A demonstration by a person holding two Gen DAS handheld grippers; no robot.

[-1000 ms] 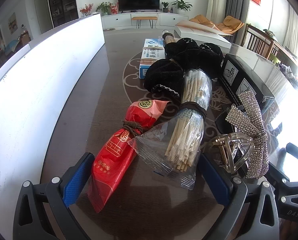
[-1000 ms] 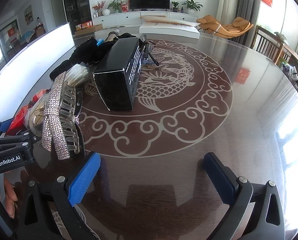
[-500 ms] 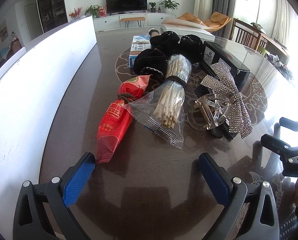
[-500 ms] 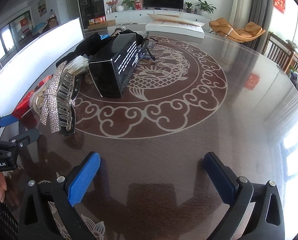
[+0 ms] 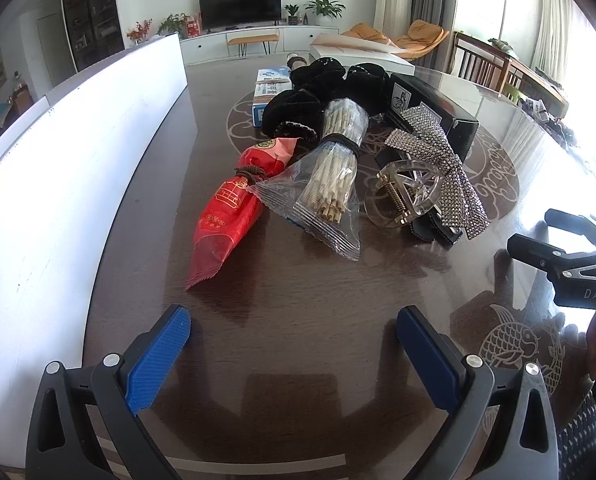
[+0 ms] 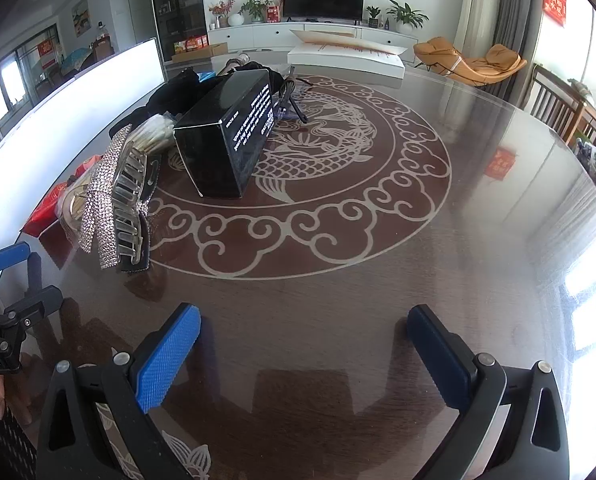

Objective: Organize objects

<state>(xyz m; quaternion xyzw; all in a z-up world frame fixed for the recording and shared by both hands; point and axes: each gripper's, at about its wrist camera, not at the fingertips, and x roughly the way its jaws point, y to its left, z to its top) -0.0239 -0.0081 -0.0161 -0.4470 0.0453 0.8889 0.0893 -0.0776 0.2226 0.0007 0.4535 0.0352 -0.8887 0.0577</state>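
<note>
Both tongs stand wide open and grip nothing: the left gripper (image 5: pixel 294 344) hovers over bare dark wooden table (image 5: pixel 298 300), and the right gripper (image 6: pixel 303 344) does the same over the table's glossy top beside it.

Taking the clear plastic bag of pale thin sticks (image 5: pixel 329 176) as the landmark, it lies straight ahead of the left gripper, well apart from its blue pads. The sticks fill the bag lengthwise, and a dark hair tie cinches the bag around its middle. Just left of it, touching its lower corner, lies a red foil packet (image 5: pixel 228 216), also bound by a dark brown cord; what it holds cannot be seen. Just right of the bag sits a clear plastic claw hair clip (image 5: pixel 405 196), with a rhinestone-covered silver bow clip (image 5: pixel 441 168) lying against it. Behind the bag are black velvet scrunchies (image 5: pixel 298 108) in a heap, and behind those a white and blue carton (image 5: pixel 272 84). A long black glossy box (image 6: pixel 228 138) with white print lies to the bag's right, beyond the bow; it is closed. A white board (image 5: pixel 58 152) stands upright along the table edge, far left of the bag.
</note>
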